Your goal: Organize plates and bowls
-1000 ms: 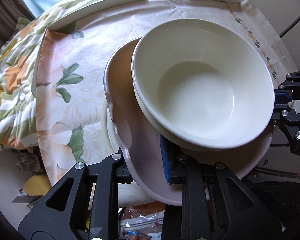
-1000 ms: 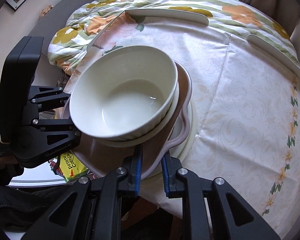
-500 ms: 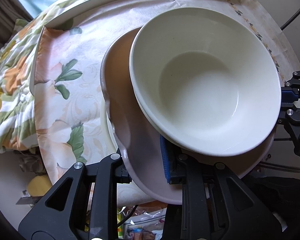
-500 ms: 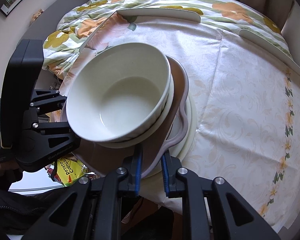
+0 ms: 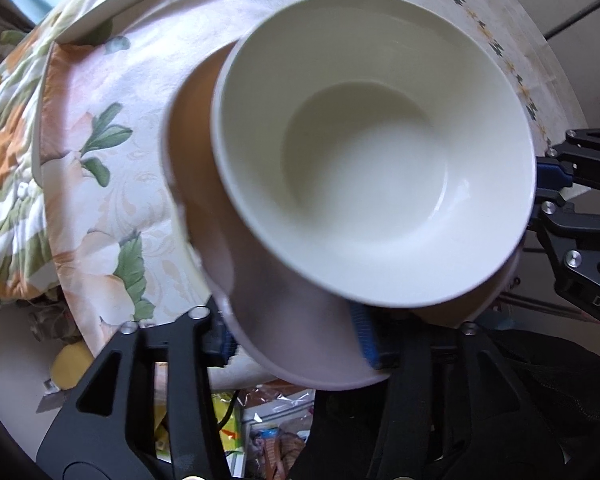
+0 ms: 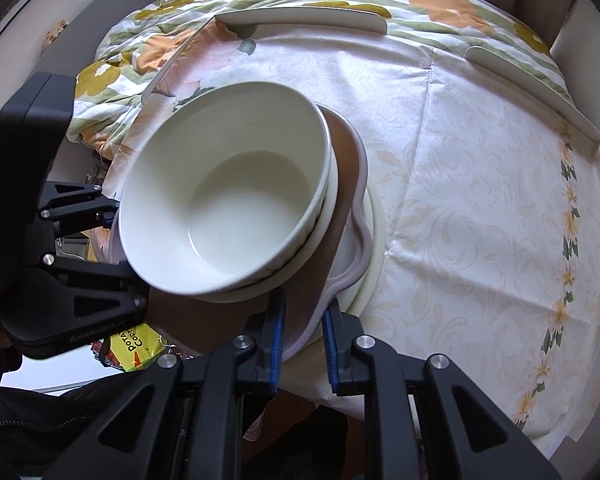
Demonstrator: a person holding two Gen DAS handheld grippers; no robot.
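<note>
bowl (image 5: 372, 160) rim blurred | lower plate (image 6: 374, 216) mostly hidden

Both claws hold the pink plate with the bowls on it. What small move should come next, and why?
Probably lift the pink plate a little higher, keeping it level. Both the left claw and the right claw grip its rim, the stacked bowls ride loose on top, and a white plate lies just beneath.

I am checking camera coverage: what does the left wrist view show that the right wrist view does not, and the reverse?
Left wrist only: the right gripper at the far rim of the pink plate. Right wrist only: the left gripper, a second bowl under the top one, and a cream plate in plain sight below. Both: the top bowl on the pink plate.
</note>
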